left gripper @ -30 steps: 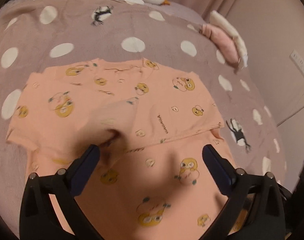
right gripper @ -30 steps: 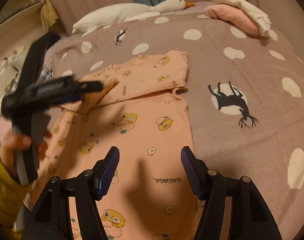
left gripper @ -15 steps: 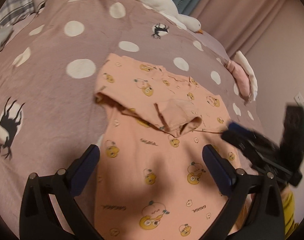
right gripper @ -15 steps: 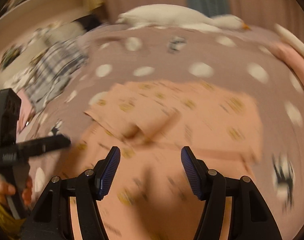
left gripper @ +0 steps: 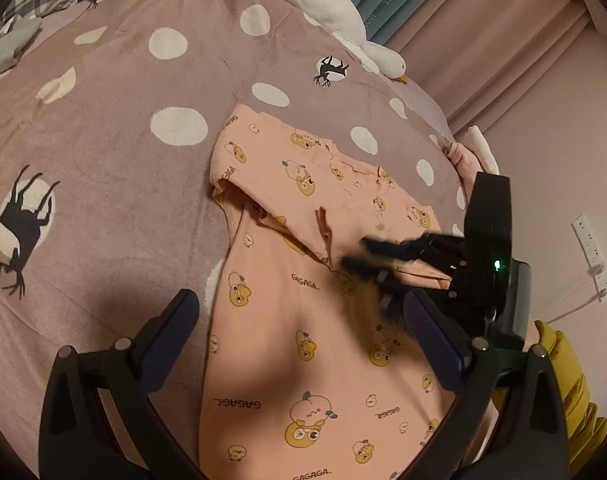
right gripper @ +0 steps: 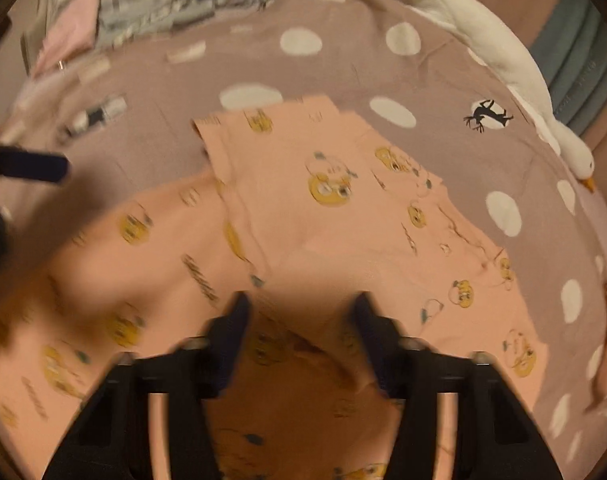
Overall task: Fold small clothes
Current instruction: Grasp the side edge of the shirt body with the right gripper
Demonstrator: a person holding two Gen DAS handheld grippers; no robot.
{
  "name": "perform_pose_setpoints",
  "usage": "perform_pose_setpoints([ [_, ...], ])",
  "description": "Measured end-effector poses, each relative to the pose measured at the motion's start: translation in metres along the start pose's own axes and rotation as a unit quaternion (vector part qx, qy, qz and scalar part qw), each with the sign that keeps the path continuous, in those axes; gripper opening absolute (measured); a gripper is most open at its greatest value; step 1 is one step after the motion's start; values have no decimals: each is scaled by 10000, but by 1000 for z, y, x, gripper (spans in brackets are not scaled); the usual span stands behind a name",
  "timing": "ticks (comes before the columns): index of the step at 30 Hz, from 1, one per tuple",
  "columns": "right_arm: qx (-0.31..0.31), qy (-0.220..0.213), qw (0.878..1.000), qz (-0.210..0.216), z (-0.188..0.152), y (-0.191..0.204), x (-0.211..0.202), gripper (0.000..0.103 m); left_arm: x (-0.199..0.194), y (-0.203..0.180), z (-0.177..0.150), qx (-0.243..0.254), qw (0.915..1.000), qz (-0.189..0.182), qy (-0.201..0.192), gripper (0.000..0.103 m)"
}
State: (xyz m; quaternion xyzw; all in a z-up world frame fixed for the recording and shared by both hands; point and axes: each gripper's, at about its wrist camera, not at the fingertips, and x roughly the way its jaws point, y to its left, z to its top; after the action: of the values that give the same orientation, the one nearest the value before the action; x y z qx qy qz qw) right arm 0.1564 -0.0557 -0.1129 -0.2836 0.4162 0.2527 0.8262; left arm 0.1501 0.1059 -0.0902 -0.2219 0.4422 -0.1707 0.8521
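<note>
- the mauve dotted bedspread (left gripper: 103, 168) lies under everything.
- the peach shirt (left gripper: 303, 340) lies flat on it, its top part folded down over the body.
- my left gripper (left gripper: 299, 328) hovers over the shirt's lower half, released, fingers wide, nothing between them.
- my right gripper (right gripper: 301, 320) has just been closing; the folded sleeve edge sits between its fingers, and i cannot tell whether they pinch it.
</note>
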Motion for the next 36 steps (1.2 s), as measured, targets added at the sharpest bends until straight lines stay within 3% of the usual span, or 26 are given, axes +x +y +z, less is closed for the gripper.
perform_pose_setpoints([
  [1,131,6,9999,104,-2,-5,-1,11,0,0,0,4,10000,-7,4,102],
  [3,676,-306,9963,428,-8,-20,-13,11,-1,0,0,8,10000,-9,-7,102],
  [5,1209,-649,9900,342,-18,-36,-27,10,-1,0,0,-17,10000,-32,-3,102],
  [7,1983,-957,9746,406,-35,-54,-41,10,-2,1,-1,-26,10000,-69,-22,102],
  [10,3362,-1389,9273,889,-78,-83,-57,10,-3,0,-4,-24,10000,-82,-11,102],
  [12,4012,-1546,8951,1178,-109,-95,-60,18,-3,-1,-5,-20,10000,-96,12,102],
  [14,4593,-1545,8656,1260,-139,-106,-56,48,-2,-2,-6,-10,10000,-85,39,102],
  [18,5568,-1749,7885,1939,-180,-129,-45,53,-4,-5,-8,50,10000,-63,37,102],
  [20,5793,-1790,7683,2054,-186,-134,-41,56,-3,-5,-8,33,10000,-59,48,102],
  [22,5775,-1763,7692,2093,-180,-133,-36,56,-3,-4,-8,32,10000,-31,53,102],
  [25,5675,-1514,7853,1960,-167,-129,-30,56,-4,-3,-8,26,10000,-4,55,102],
  [28,5622,-1242,7932,1984,-164,-128,-22,54,-4,-2,-8,20,10000,3,56,102],
  [30,5461,-1184,8052,1985,-161,-123,-23,45,-3,-1,-8,5,10000,-1,78,102],
  [32,5289,-1030,8213,1874,-154,-118,-24,10,-2,1,-8,-25,9999,8,97,102],
  [36,4814,-972,8621,1252,-132,-120,-42,6,-1,3,-8,-47,9999,29,112,102],
])
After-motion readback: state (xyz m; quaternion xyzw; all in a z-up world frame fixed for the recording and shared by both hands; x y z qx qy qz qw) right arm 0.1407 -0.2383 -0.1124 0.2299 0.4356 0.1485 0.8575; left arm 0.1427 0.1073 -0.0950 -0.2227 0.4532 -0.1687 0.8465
